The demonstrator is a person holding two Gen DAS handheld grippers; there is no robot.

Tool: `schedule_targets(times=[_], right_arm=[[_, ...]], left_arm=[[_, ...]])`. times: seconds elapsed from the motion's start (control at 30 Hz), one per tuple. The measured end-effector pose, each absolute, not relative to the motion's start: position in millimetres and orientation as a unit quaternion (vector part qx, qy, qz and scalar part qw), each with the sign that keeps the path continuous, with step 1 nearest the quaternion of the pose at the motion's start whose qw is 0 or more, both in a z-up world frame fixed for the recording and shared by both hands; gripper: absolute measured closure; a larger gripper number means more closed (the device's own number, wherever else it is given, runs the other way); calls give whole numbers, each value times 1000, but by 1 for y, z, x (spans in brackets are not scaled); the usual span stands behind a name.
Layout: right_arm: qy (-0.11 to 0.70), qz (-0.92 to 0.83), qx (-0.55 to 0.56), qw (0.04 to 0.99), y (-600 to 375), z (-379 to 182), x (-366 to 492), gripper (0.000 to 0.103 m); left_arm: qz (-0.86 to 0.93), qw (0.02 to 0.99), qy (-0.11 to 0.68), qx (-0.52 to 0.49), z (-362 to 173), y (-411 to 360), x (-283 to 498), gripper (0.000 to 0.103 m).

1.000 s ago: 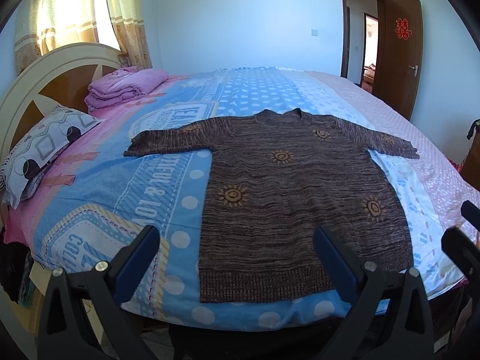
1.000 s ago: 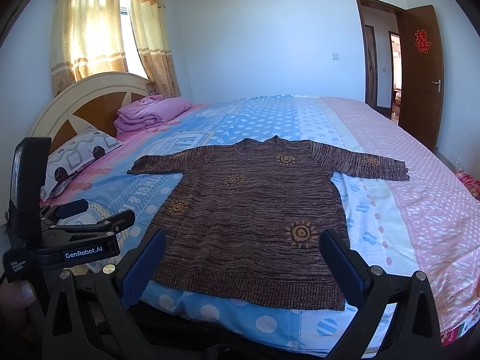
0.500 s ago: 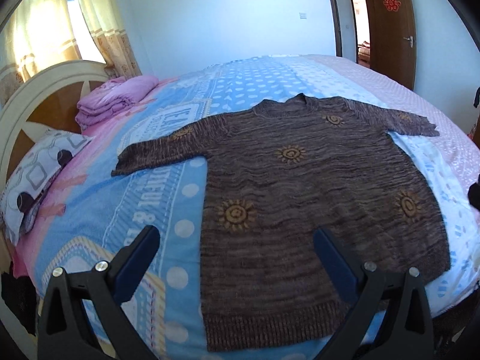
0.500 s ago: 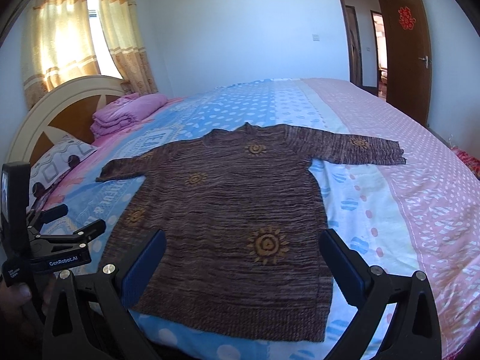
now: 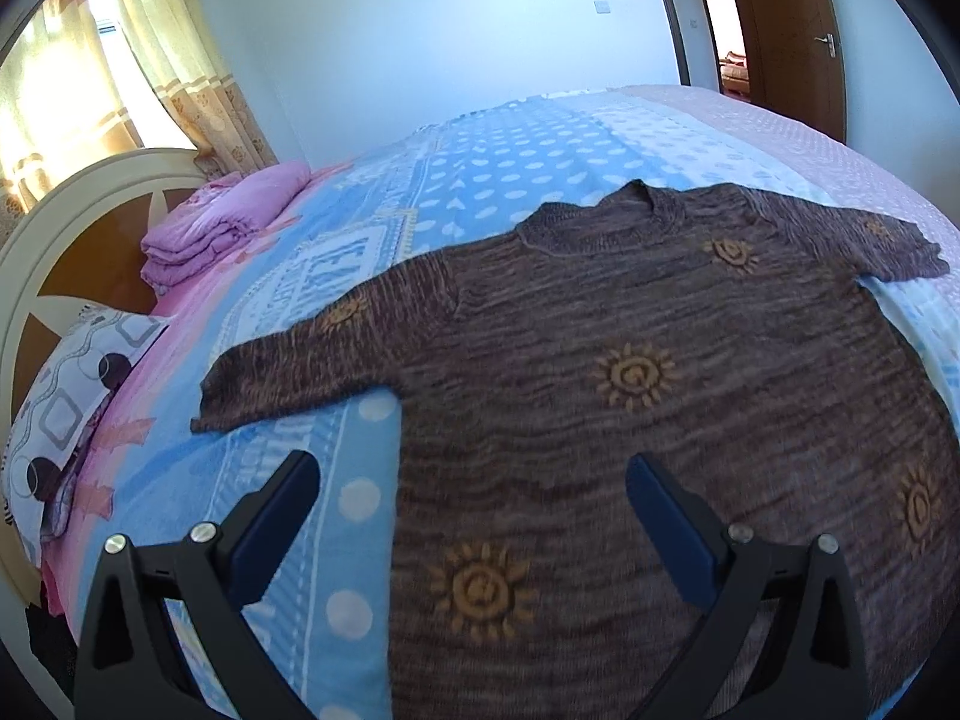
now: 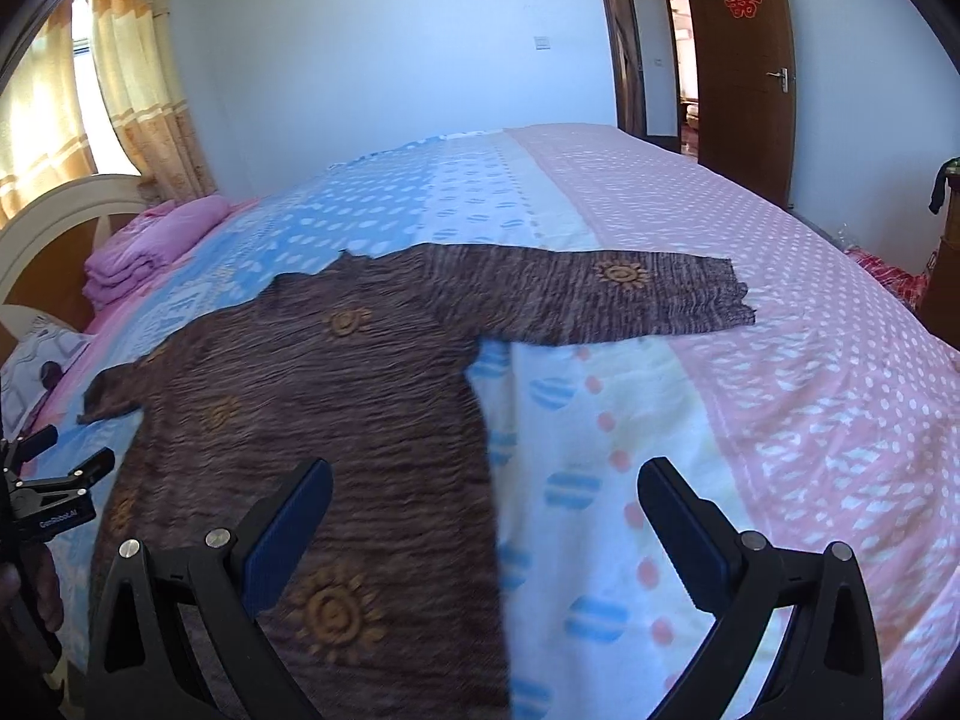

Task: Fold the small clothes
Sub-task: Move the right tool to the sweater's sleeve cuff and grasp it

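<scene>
A brown knit sweater [image 5: 630,372] with orange sun motifs lies flat on the bed, front up, both sleeves spread out; it also shows in the right wrist view [image 6: 336,396]. My left gripper [image 5: 474,516] is open and empty, above the sweater's left side near its lower body. My right gripper [image 6: 486,516] is open and empty, above the sweater's right side edge, below the right sleeve [image 6: 630,300]. The left gripper's body also shows at the left edge of the right wrist view [image 6: 48,510].
The bed has a blue and pink dotted cover [image 6: 750,396]. Folded pink bedding [image 5: 222,228] and a patterned pillow [image 5: 72,378] lie by the headboard [image 5: 60,228]. A brown door [image 6: 744,60] stands open at the far right.
Both grippers have moved forward over the bed and closer to the sweater. The right view has swung to the right, towards the right sleeve. Both stay open.
</scene>
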State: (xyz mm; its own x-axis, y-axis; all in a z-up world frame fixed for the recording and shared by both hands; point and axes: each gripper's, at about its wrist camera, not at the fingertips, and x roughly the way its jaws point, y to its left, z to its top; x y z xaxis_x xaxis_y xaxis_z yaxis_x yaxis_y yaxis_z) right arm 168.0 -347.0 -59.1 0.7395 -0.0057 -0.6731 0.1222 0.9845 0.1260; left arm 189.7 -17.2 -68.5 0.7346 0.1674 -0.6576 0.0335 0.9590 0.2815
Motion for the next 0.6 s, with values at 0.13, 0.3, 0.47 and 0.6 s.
schedule_targets(times=[0.13, 0.3, 0.47, 0.6], right_arm=[[364, -54, 66, 928, -362, -63, 187, 1], [368, -74, 63, 925, -384, -69, 207, 1], [373, -95, 52, 922, -400, -78, 227, 1], [379, -110, 45, 918, -411, -86, 244, 1]], left_arm=[[41, 919, 363, 148, -76, -28, 213, 0], [47, 916, 365, 156, -86, -38, 234, 0], [60, 917, 358, 165, -94, -46, 257, 0], [69, 918, 355, 164, -96, -51, 278, 0]])
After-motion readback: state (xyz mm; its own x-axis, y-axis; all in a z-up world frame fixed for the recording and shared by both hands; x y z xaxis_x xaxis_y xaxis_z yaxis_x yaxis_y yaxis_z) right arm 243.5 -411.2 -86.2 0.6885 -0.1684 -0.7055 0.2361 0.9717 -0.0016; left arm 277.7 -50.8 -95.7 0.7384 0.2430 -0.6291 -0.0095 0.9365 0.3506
